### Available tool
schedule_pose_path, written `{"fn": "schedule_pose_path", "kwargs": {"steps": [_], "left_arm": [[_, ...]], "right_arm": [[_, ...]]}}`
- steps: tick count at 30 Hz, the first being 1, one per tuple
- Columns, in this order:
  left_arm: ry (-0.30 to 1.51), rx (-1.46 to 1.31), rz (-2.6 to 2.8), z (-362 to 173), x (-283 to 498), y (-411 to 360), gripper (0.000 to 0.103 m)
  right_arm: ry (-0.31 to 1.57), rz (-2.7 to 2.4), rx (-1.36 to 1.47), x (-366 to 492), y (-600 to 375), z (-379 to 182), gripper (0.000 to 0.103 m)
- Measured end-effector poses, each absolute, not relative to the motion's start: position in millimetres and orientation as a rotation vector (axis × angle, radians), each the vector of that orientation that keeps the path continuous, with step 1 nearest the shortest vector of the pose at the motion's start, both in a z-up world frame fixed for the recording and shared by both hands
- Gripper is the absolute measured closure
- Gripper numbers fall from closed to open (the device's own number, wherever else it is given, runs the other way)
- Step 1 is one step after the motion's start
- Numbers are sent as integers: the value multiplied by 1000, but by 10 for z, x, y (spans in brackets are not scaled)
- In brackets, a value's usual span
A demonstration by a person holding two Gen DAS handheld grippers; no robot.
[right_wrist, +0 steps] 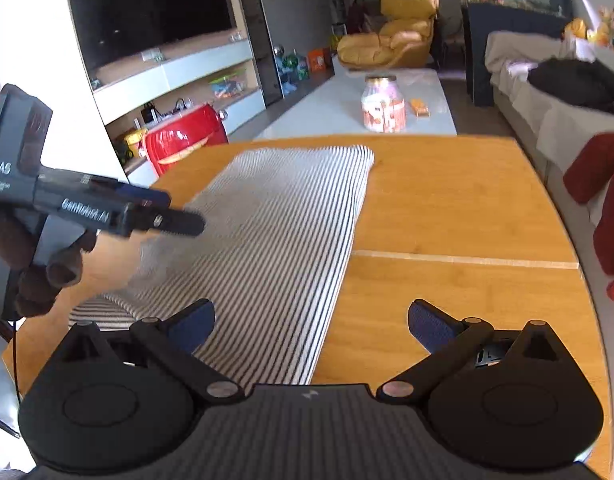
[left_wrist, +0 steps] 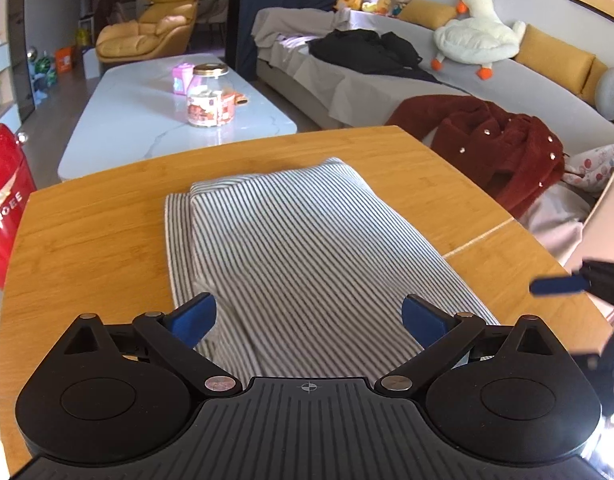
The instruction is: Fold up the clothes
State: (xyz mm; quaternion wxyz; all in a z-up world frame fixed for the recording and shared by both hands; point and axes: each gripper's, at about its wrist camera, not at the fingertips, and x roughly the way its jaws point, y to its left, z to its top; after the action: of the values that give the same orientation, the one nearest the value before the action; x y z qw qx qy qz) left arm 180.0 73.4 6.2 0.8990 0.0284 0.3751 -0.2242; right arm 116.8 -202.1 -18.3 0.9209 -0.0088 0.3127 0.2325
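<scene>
A folded grey-and-white striped garment [left_wrist: 299,248] lies lengthwise on the wooden table [left_wrist: 107,224]. My left gripper [left_wrist: 309,318] hovers open over its near end, blue pads wide apart with nothing between them. My right gripper [right_wrist: 311,326] is open too, above the garment's [right_wrist: 283,216] right edge and the bare wooden table [right_wrist: 447,208]. In the right wrist view the left gripper [right_wrist: 179,216] shows at the left, held by a gloved hand [right_wrist: 39,272]. One blue fingertip of the right gripper [left_wrist: 559,285] pokes in at the right of the left wrist view.
A white marble coffee table [left_wrist: 147,120] with a glass jar [left_wrist: 207,96] stands beyond the wooden table. To the right, a grey sofa [left_wrist: 487,92] holds a red coat [left_wrist: 495,144], black clothes [left_wrist: 367,50] and a plush goose [left_wrist: 479,28]. A red case [left_wrist: 3,200] stands at the left.
</scene>
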Motion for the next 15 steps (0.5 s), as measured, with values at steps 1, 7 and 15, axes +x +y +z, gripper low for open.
{"fn": "schedule_pose_path", "kwargs": {"steps": [1,7,15], "left_arm": [[785,66,-473,72,1698,778,1],[835,126,-503,16,1194,951,1],[871,136,-483,-91,1002,1048,1]], "right_arm": [[616,488,-26,1155,-2004,-136,0],[547,584,-98,1140,-1778,-8,24],[667,648,-242,1141,-1611,-245,21]]}}
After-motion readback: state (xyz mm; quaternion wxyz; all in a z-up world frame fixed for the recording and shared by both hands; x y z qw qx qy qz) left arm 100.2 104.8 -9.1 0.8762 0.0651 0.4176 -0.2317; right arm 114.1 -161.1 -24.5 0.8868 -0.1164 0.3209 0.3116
